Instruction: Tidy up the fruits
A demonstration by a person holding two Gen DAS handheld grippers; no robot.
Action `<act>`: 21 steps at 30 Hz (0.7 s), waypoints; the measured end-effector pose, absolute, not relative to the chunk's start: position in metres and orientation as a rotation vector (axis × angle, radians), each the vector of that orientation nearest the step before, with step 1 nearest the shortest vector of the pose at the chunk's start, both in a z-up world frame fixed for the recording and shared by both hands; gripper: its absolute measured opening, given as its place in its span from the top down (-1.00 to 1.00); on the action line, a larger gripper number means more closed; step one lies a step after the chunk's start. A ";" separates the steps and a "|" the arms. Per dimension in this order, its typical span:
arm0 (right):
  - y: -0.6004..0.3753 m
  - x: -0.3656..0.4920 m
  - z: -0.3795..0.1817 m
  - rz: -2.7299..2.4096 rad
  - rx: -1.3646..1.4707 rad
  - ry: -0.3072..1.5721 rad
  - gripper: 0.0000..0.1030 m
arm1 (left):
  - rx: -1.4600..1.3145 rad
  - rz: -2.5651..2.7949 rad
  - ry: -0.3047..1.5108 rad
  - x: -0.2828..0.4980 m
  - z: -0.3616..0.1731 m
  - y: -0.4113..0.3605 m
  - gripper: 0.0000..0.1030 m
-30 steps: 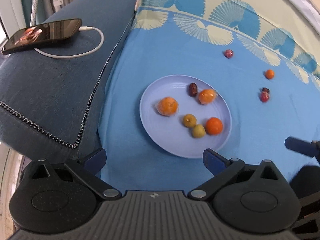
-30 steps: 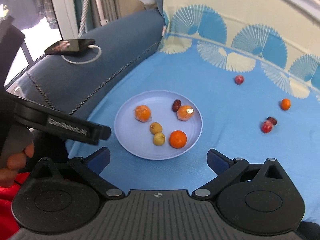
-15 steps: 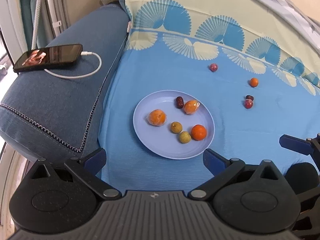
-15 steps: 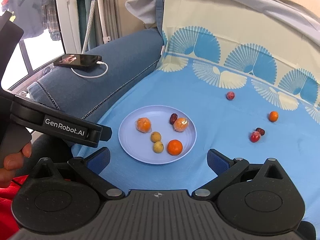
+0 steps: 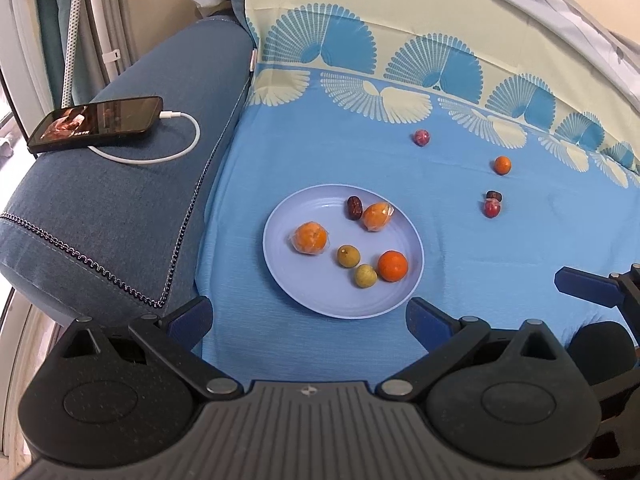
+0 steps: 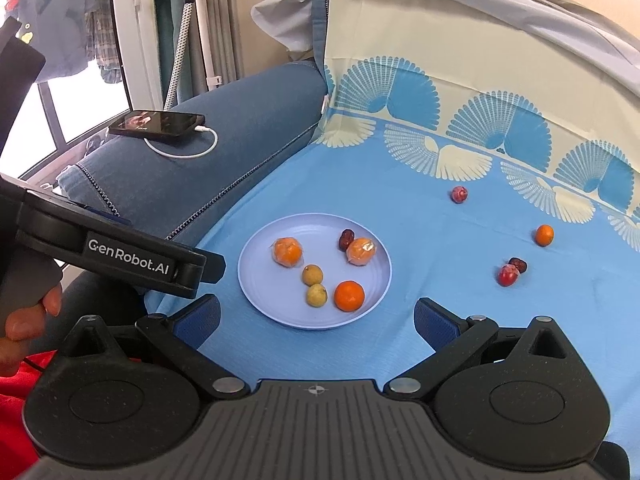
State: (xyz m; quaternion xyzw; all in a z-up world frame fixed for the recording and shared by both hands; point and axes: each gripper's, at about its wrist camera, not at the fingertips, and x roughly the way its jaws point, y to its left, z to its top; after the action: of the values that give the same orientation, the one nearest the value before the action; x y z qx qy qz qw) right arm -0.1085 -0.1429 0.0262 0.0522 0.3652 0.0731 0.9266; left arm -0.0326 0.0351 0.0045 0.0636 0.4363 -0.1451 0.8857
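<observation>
Hovering above the blue sheet [image 5: 460, 248], both grippers sit with jaws wide and empty, so this looks like the pause between pickups. From the left: the left gripper [image 5: 308, 316] faces the plate [image 5: 304, 292], which holds six fruits. Right of it, well apart, four loose fruits lie on the sheet, among them a small orange [image 6: 544, 235]. The right gripper [image 6: 316, 320] likely reaches there next, closing gently.
</observation>
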 end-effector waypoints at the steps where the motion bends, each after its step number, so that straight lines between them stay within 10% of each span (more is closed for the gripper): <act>1: -0.143 -0.108 0.026 0.150 0.106 0.751 -0.99 | 0.133 -0.303 0.907 -0.033 0.004 0.035 -0.99; 21: -0.141 -0.106 0.023 0.151 0.107 0.763 -0.99 | 0.135 -0.303 0.910 -0.032 0.004 0.034 -0.99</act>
State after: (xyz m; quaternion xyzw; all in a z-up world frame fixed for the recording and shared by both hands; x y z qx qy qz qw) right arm -0.1062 -0.1414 0.0233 0.0522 0.3716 0.0735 0.9240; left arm -0.0321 0.0339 0.0037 0.0651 0.4376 -0.1456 0.8849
